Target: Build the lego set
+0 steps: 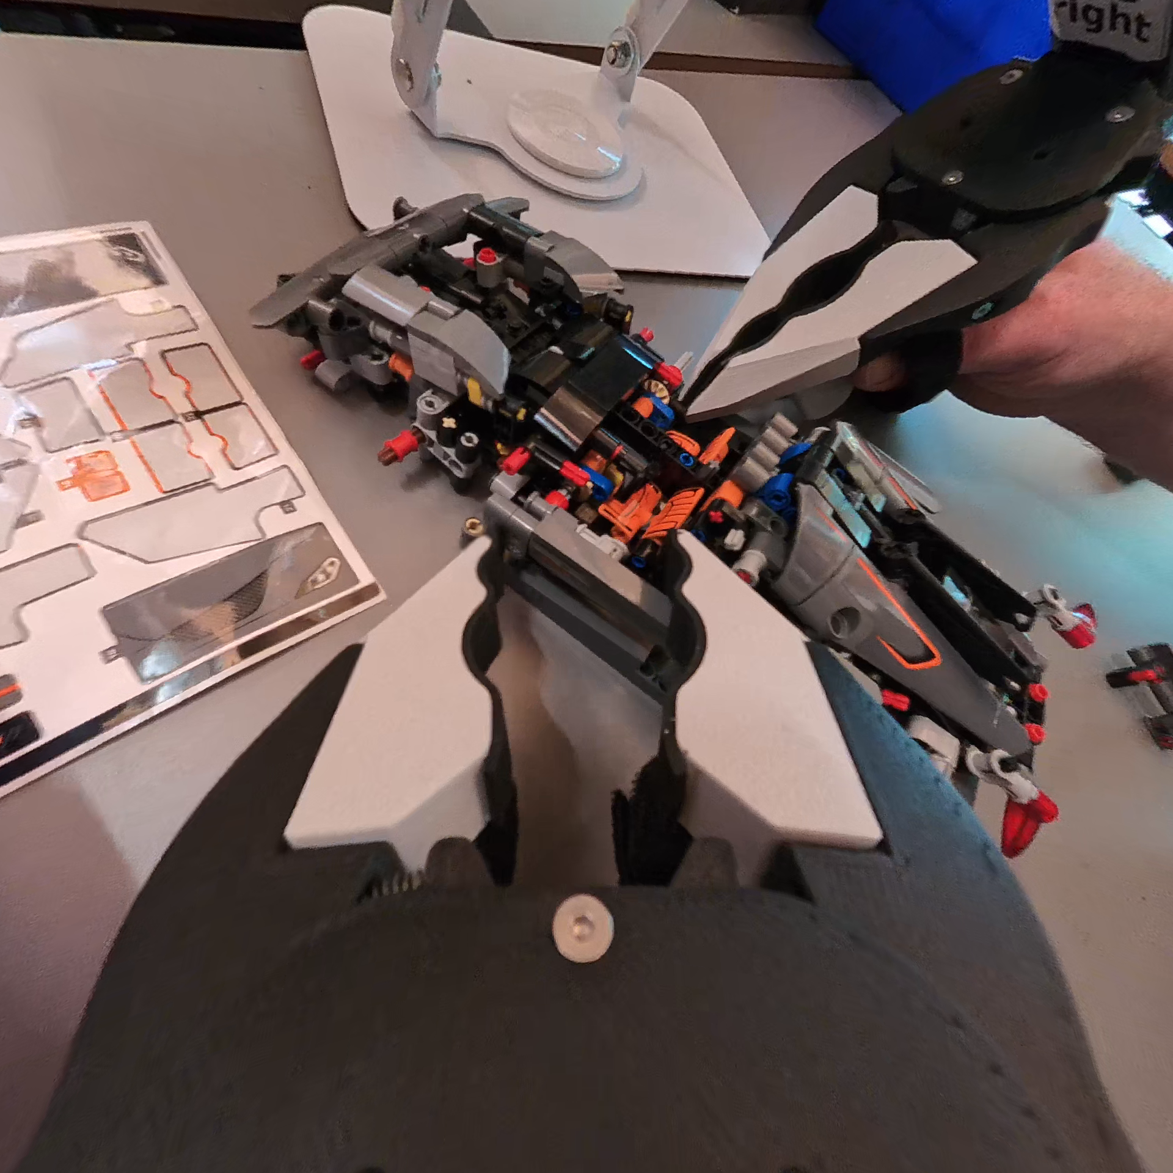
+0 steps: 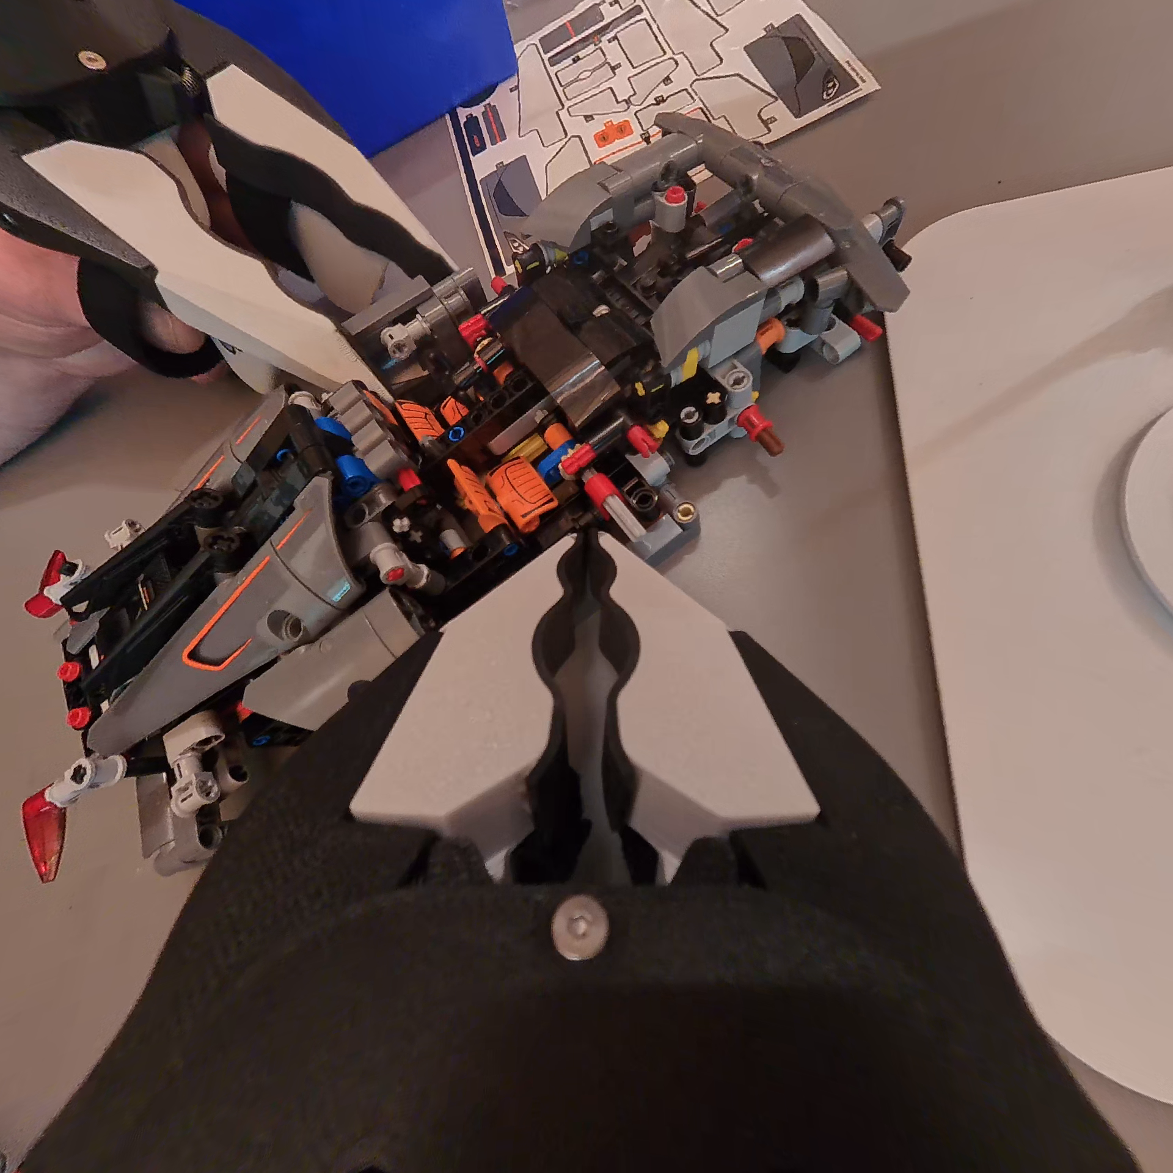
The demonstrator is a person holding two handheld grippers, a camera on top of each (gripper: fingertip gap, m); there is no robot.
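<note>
Your left gripper (image 1: 581,552) is clamped across a dark grey panel (image 1: 593,603) on the near side of the lego car (image 1: 635,457); the fingers (image 1: 412,698) straddle it, and the panel's lower end is hidden between them. Your right gripper (image 2: 587,539) has its tips pressed together, nothing visible between them, touching the car's edge next to a red-and-white pin (image 2: 606,498).

The car sits on the grey table (image 1: 159,127), between the two grippers. In the left wrist view its long axis runs diagonally, upper left to lower right. The wing end (image 1: 381,247) points toward the white stand base (image 1: 508,159); the tapered end with red clear tips (image 1: 1028,819) points to the lower right.

Look: grey and black shell, orange trim lines on the tapered panels, open middle showing orange seats (image 2: 508,489), blue and red pins. No wheels on it in either view.

Sticker sheet (image 1: 159,476) lies flat beside the car, cut off at the left frame edge. A small black-and-red part (image 1: 1142,685) at the right edge is cut off, can't tell what it is. Blue box (image 2: 381,63) beyond, partly out of frame.
</note>
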